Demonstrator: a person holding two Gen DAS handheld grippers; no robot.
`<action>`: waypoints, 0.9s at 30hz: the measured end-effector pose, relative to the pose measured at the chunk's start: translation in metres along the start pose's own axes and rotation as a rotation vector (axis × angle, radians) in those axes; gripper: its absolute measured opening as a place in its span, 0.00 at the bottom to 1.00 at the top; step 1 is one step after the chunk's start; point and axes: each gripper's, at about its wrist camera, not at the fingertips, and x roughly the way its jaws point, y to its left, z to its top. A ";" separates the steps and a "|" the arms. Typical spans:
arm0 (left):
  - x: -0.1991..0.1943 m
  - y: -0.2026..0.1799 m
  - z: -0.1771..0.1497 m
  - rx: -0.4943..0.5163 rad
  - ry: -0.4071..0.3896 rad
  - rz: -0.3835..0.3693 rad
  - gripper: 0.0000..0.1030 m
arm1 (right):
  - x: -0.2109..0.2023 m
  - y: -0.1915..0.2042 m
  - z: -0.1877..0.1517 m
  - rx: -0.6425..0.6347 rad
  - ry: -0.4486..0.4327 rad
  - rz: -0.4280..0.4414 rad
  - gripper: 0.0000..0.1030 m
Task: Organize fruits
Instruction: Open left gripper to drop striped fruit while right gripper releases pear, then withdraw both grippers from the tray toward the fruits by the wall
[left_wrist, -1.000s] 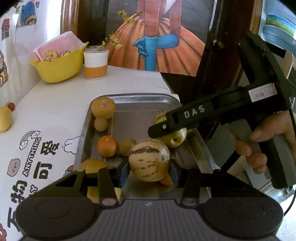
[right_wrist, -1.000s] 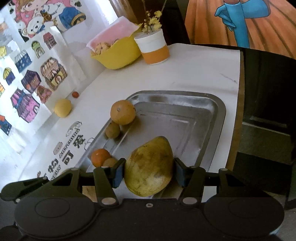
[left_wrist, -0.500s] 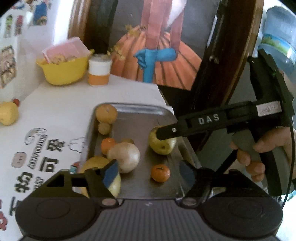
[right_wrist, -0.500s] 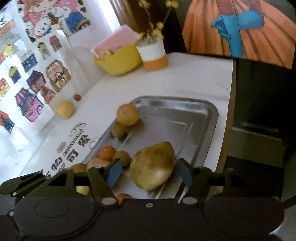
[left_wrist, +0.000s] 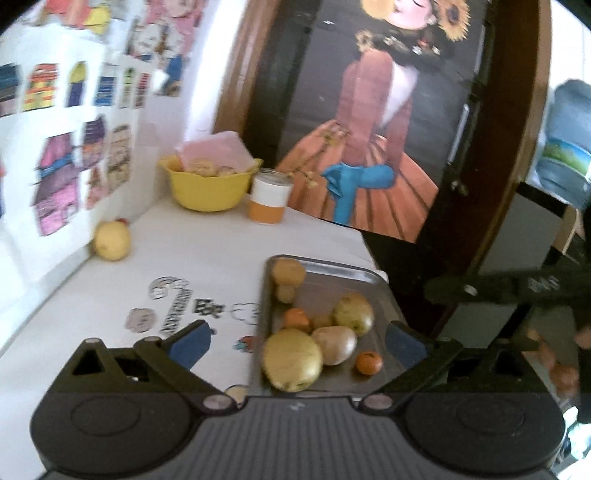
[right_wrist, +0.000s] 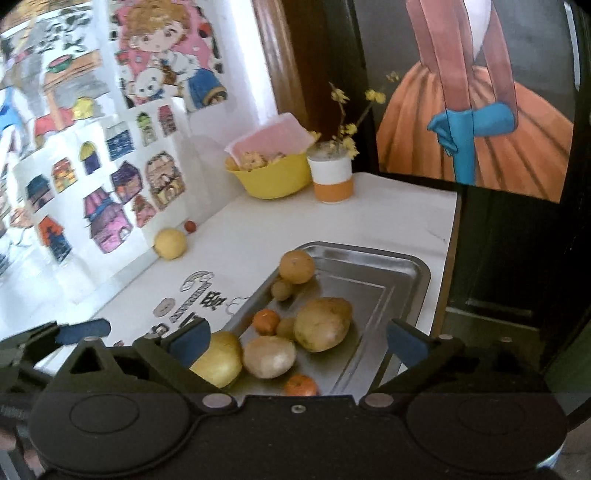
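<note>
White table (right_wrist: 388, 214) with a metal tray (right_wrist: 373, 258) full of fruit, both the left gripper (left_wrist: 295, 341) and right gripper (right_wrist: 295, 338) spread wide, holding nothing.

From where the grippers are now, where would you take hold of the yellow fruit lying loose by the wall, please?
I would grip the yellow fruit across its widest middle, coming from the open table side. It looks round, so any opposite pair of sides should suit, but the wall sits close behind it and a small red fruit lies just beyond. The left gripper, open, seems nearer.
</note>
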 end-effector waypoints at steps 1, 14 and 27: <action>-0.004 0.005 -0.001 -0.011 -0.003 0.007 0.99 | -0.005 0.005 -0.003 -0.004 -0.002 -0.002 0.99; -0.039 0.082 -0.022 -0.173 0.113 0.150 0.99 | -0.016 0.081 -0.065 -0.058 0.262 0.065 0.99; -0.057 0.121 -0.010 -0.190 0.104 0.288 0.99 | 0.034 0.136 -0.046 -0.118 0.390 0.202 0.99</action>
